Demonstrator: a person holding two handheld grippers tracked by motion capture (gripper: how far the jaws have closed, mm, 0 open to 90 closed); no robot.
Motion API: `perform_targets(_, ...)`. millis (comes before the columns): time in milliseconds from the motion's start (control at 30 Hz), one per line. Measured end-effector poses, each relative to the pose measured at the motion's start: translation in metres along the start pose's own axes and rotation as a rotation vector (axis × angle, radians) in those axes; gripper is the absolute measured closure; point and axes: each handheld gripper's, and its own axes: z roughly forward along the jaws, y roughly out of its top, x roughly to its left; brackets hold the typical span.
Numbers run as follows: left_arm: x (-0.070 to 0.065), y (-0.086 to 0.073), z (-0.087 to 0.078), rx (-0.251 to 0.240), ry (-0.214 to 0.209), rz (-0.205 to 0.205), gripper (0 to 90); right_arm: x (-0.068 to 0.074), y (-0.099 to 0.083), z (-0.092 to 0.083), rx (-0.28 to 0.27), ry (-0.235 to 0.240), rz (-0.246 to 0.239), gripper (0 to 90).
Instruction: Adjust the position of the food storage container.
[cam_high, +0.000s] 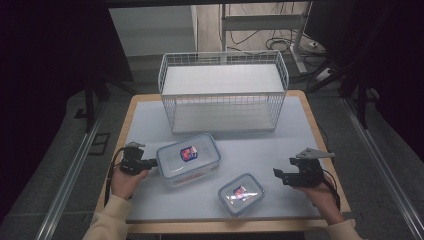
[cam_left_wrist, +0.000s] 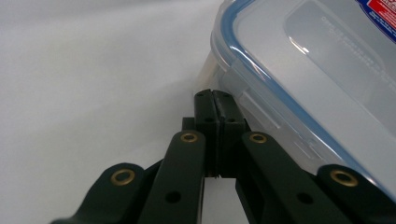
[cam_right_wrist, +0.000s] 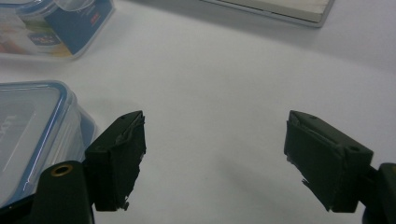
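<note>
Pressing perhaps against large container (cam_left_wrist: 327, 79), left gripper (cam_left_wrist: 215, 100), jaws together.

My left hand (cam_high: 125, 181), cream-sleeved forearm rising from the bottom edge, holds the left gripper (cam_high: 151, 163) low and level with both black jaws pressed together, while my right hand (cam_high: 320, 192) holds the right gripper (cam_high: 278, 173) pointing leftward, its jaws standing wide apart.
</note>
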Motion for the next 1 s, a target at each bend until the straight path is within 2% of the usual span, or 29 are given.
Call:
perform_targets(167,-0.007,0.014,0.014,0.002,-0.015,0.007,89.8,0.000,-0.001,0.001,0.003,-0.001,0.003,21.0)
perform_targets(300,-0.015,0.025,0.025,0.001,-0.032,0.014,89.9,0.000,-0.001,0.001,0.006,0.001,0.004,21.0)
perform_targets(367,-0.022,0.032,0.034,0.011,-0.034,0.029,89.9,0.000,-0.001,0.001,0.008,0.002,0.003,21.0)
perform_targets(567,-0.035,0.044,0.047,0.014,-0.057,0.041,89.9,0.001,-0.002,0.002,0.011,0.003,0.001,21.0)
perform_targets(833,-0.055,0.053,0.061,0.023,-0.075,0.079,89.8,0.001,-0.003,0.002,0.015,0.001,-0.003,21.0)
perform_targets(1000,-0.058,0.056,0.067,0.024,-0.084,0.084,89.9,0.001,-0.003,0.004,0.019,-0.002,-0.004,21.0)
